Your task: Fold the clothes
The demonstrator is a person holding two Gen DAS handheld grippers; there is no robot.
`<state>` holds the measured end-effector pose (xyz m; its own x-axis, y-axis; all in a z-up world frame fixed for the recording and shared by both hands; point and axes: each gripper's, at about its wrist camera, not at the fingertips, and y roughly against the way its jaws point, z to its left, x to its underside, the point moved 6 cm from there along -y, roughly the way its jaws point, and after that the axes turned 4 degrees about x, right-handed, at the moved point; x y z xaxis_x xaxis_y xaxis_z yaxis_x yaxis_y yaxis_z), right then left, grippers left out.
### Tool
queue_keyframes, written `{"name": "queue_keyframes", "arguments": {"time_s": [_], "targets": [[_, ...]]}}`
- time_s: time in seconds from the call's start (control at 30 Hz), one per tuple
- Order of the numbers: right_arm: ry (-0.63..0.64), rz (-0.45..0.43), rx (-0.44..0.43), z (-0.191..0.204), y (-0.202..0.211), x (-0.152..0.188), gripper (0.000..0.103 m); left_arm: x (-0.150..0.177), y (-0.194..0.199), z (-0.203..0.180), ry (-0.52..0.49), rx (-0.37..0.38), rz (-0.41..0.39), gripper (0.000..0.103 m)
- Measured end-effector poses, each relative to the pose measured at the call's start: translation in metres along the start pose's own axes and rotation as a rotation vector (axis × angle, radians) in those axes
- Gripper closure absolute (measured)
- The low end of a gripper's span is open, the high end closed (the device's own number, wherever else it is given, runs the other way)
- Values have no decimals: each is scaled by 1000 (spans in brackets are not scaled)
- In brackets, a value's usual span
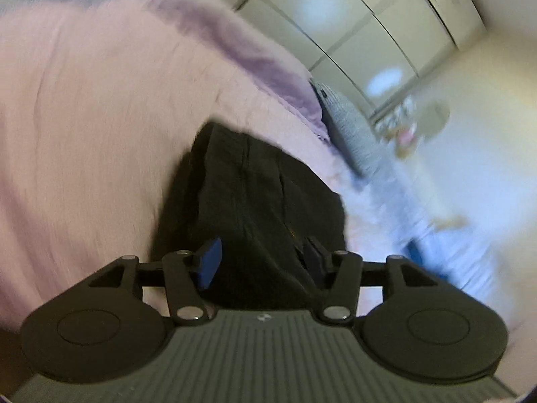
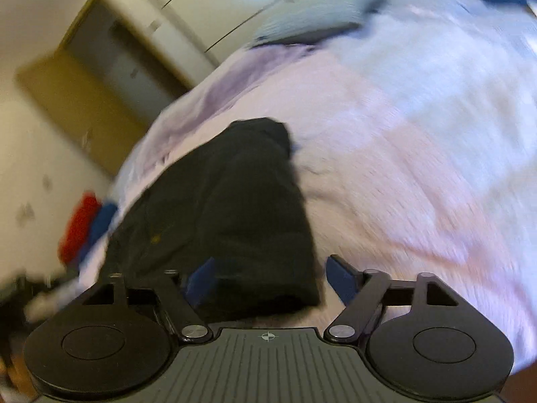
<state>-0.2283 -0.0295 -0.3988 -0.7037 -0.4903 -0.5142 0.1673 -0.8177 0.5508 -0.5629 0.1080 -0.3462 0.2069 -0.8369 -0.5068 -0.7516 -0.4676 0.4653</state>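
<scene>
While the black garment (image 1: pixel 255 201) lies bunched in a narrow strip on the pink bed (image 1: pixel 84 117), both the left gripper (image 1: pixel 258 262) and right gripper (image 2: pixel 268 278) hover over its near end, fingers spread, gripping nothing. Fold stage cannot be judged: blur hides the layers.

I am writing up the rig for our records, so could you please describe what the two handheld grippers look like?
The left gripper and right gripper look alike: black linkage arms with silver pivot pins, blue pads on the fingers, two round black discs, and a ribbed grey body bearing a small crosshair mark. No cables, hands or sleeves show.
</scene>
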Motion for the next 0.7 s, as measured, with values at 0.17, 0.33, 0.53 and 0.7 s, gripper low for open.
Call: {"name": "queue_keyframes", "arguments": {"time_s": [0.17,0.33,0.53,0.7], "targets": [[-255,-3,-74,-27,9,0,26,26,-17,22,216,17,-48,53],[-406,1,-106,-43,8,-4,26,38,-41,41,322,-18,-67,45],[-319,52,-5,-43,-6,4,26,37,-48,46,261,-70,-42,46],[-137,-35,61,-22,18,1,26,30,-21,38,203,-46,-35,55]]}}
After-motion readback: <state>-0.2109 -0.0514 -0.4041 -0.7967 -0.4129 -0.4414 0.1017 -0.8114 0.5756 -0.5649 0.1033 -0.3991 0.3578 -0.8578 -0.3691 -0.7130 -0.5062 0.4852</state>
